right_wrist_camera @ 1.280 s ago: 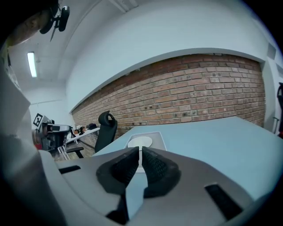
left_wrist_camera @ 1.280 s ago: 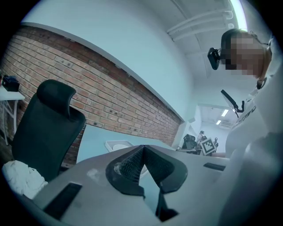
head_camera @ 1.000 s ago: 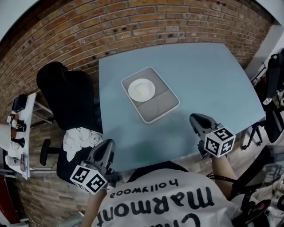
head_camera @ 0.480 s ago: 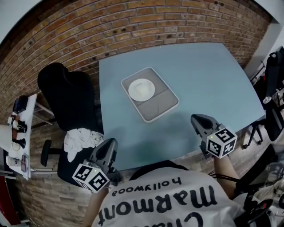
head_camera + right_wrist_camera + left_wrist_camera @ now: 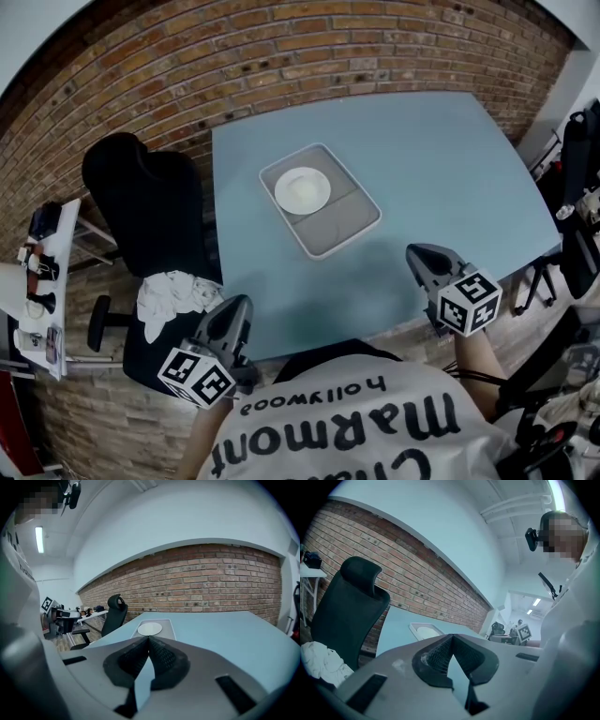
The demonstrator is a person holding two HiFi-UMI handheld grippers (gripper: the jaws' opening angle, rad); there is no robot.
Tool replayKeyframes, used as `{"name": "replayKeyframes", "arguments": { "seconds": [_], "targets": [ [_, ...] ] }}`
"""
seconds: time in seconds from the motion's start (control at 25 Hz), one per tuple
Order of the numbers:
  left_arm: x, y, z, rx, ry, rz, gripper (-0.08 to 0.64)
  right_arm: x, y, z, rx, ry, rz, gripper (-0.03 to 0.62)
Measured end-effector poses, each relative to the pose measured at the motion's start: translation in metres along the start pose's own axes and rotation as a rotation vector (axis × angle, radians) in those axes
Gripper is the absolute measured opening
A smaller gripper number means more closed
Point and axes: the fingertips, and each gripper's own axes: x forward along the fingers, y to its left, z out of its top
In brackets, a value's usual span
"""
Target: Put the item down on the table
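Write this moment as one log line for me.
left gripper: shut, empty | right gripper: shut, empty | plate: on tray | tray: on table, untouched

A pale blue worktop [image 5: 441, 178] is set with its far edge against a red brick wall [image 5: 281, 47]. Above the brickwork, the wall is finished in plain white [image 5: 187, 517]. A black high-backed office chair [image 5: 141, 206] is positioned at the left edge of the worktop, and a crumpled white cloth [image 5: 169, 292] is laid on its seat. A white side table [image 5: 64, 281] carrying small items is located further left. The floor [image 5: 84, 412] is laid in brown planks. Illumination is provided by a ceiling strip light [image 5: 38, 539]. Exposed white pipes [image 5: 511, 506] are routed along the ceiling.
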Motion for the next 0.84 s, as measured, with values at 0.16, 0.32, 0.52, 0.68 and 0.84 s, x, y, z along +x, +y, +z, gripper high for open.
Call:
{"name": "replayKeyframes", "arguments": {
  "seconds": [0.16,0.32,0.52,0.68,0.84],
  "targets": [
    [0.0009,-0.0002,0.0012,0.0,-0.001,0.001,0.006,0.0026,0.0006,0.0004,-0.01,0.008,0.005,0.009],
    [-0.0002,-0.0003,0.0006,0.0,-0.001,0.005,0.006,0.0028,-0.0004,0.0009,-0.003,0.005,0.006,0.009],
    [0.0003,-0.0014,-0.0014,-0.003,-0.002,0.001,0.006,0.0024,-0.0019,0.0,0.0,0.007,0.002,0.009],
    [-0.0003,-0.0002,0.0,-0.006,-0.003,0.005,0.006,0.0029,-0.0022,0.0011,0.0,0.008,0.001,0.009],
    [-0.0012,0.0013,0.001,-0.006,-0.004,0.008,0.006,0.0035,-0.0024,0.0028,-0.001,0.007,0.002,0.009]
  ]
}}
